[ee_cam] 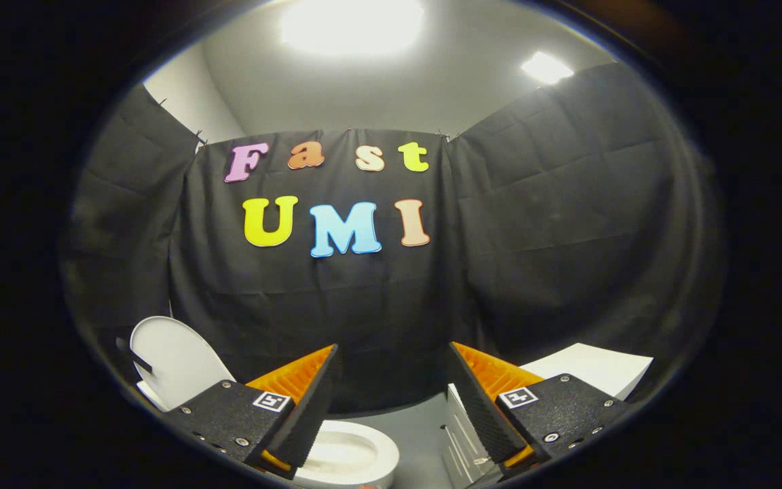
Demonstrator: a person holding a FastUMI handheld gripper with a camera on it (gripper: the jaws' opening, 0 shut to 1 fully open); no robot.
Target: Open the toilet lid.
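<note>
While the gripper (391,401) hangs above the fixtures with its jaws spread wide and nothing held between them, one toilet (354,454) sits below, and everything else is best placed from it. The toilet has one lid (174,360), white and rounded, standing raised and tilted back at the toilet's left rear, against the black cloth wall (377,305); a dark bar or strap crosses its near edge, though what that is cannot be told. The toilet's one seat ring shows just under the left finger (299,407), white and oval, and the bowl inside it looks pale and bare as far as the glimpse allows; part of it is hidden by that finger. There are two fingers, each with an orange ribbed back and a black textured pad face, each fixed to a black block bearing one small square marker. The left finger is over the toilet's rim without clearly touching it; the right finger (482,407) is well off to the toilet's right. One white cabinet (594,370) stands to the right of the toilet, partly behind the right finger, its flat top bare and its front showing panel lines. A strip of grey floor (418,428) lies between toilet and cabinet. Above the toilet, beyond the cloth wall, two ceiling lights (354,24) glow.
</note>
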